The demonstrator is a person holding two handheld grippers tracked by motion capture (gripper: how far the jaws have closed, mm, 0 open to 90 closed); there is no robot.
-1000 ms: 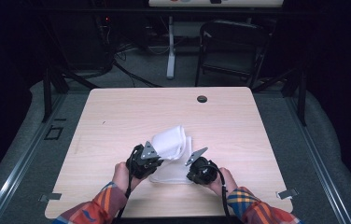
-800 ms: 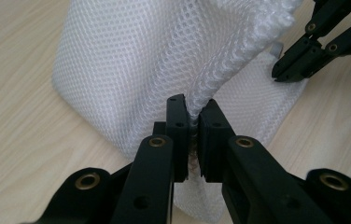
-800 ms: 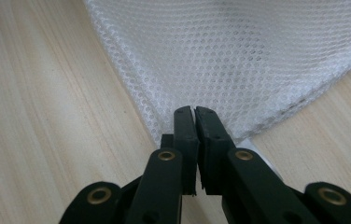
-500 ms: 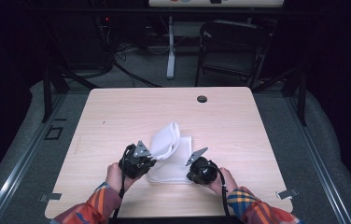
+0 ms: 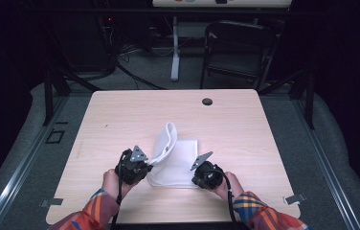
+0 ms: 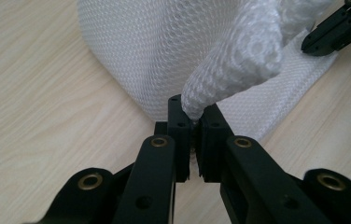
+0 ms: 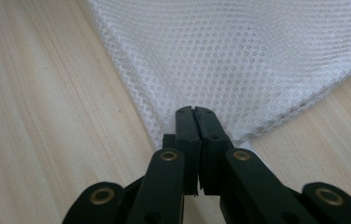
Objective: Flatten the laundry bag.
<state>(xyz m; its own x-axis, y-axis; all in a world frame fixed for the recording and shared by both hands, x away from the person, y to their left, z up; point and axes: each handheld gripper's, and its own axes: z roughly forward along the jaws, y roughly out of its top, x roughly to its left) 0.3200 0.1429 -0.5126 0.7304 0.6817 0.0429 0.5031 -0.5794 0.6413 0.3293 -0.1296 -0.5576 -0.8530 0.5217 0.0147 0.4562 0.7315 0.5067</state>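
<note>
At six o'clock on the table [image 5: 120,120], both grippers clamp a white mesh cloth [image 5: 180,158].
Left gripper [image 6: 194,126] lifts a rolled edge, probably to fold it toward three o'clock; right gripper [image 7: 195,122] pins the near corner flat as anchor.
</note>
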